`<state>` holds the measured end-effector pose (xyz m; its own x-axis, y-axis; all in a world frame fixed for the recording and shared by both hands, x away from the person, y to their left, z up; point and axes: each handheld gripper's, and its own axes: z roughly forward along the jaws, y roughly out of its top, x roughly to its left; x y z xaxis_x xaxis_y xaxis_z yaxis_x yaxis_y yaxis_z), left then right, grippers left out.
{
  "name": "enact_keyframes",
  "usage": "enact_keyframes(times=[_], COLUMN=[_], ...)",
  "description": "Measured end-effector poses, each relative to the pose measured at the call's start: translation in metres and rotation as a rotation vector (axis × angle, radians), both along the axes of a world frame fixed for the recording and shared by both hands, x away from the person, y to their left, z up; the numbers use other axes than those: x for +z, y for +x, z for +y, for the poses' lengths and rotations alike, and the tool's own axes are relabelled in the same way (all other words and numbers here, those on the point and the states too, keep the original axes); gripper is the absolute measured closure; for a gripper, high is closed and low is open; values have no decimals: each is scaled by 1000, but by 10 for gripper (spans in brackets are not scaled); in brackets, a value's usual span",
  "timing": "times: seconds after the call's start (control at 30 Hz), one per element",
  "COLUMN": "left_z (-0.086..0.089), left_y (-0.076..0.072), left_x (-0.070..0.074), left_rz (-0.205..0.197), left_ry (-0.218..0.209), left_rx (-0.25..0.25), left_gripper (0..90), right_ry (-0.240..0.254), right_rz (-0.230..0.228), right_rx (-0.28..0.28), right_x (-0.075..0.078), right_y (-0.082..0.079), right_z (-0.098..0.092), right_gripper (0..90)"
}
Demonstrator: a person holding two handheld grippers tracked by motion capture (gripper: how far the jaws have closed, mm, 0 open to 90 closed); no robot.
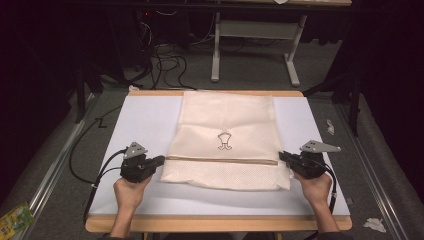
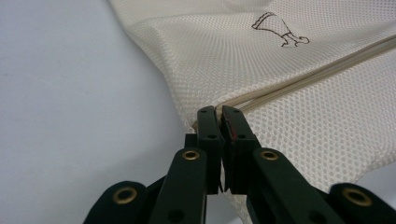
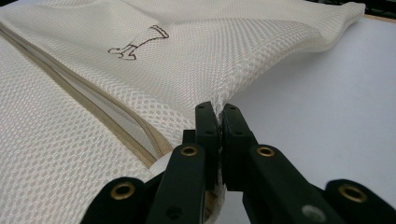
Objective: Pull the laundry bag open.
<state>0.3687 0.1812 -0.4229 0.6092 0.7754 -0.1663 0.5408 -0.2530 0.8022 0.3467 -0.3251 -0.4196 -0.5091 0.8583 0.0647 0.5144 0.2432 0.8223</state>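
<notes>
Hands level, left gripper (image 1: 161, 160) and right gripper (image 1: 281, 155) each pinching mesh bag (image 1: 225, 140) edges.

We are looking along the left gripper (image 2: 218, 112), whose two black jaws are pressing together on the edge of a cream mesh bag (image 2: 261, 65). They are pinching the fabric right where a beige zipper band (image 2: 317, 70) is ending, and the band is running away toward the upper right. A small dark printed figure (image 2: 279, 29) is sitting on the mesh beyond it. The bag is lying on a pale sheet (image 2: 70, 93), and its gripped corner is perhaps lifting slightly.
</notes>
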Motion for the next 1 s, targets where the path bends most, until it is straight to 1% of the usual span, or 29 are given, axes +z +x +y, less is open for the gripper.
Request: enact_keyframes(times=[0.07, 0.1, 0.17, 0.2, 0.23, 0.3, 0.37, 0.4, 0.47, 0.5, 0.57, 0.63, 0.77, 0.8, 0.87, 0.93, 1.0], left_z=[-2, -4, -12, -14, -16, -14, -15, -16, -19, -20, -25, -25, -25, -25, -27, -28, -29], left_y=[0, 0, -3, -4, -5, -5, -6, -7, -9, -10, -12, -12, -14, -14, -15, -16, -17], left_x=[0, 0, 0, 0, 1, 2, 3, 2, 1, 0, 0, 0, 0, -1, -3, -4, -5], left_rz=[4, 3, -17, -25, -29, -19, -17, -15, -14, -10, -11, -9, -9, -4, 1, 5, 14], left_ry=[2, 13, 96, 112, 115, 76, 58, 54, 46, 47, 68, 65, 64, 67, 66, 84, 103], left_rx=[-4, -2, -2, -5, -9, -28, -41, -50, -60, -66, -73, -74, -71, -76, -78, -77, -75], left_gripper=[870, 871, 871, 871, 871, 870, 869, 869, 868, 868, 866, 866, 866, 866, 866, 865, 864], right_ry=[6, 14, 21, 13, 8, 10, 21, 14, 9, 1, -21, -42, -54, -63, -62, -51, -58], right_rz=[-5, -8, -20, -26, -30, -32, -24, -25, -10, -11, -4, 0, 24, 30, 43, 54, 44], right_rx=[-7, -11, -11, -10, -14, -24, -26, -27, -37, -38, -45, -46, -45, -42, -46, -51, -50], right_x=[2, 4, 7, 9, 10, 11, 10, 9, 7, 5, 3, 2, -4, -7, -11, -15, -21], right_y=[-1, -1, -2, -3, -3, -4, -5, -6, -8, -8, -9, -10, -11, -11, -11, -11, -11], right_z=[-3, -4, -6, -6, -6, -8, -13, -15, -17, -19, -19, -19, -17, -16, -17, -18, -18], right_gripper=[884, 884, 884, 884, 884, 884, 883, 883, 882, 882, 880, 878, 877, 876, 874, 867, 861])
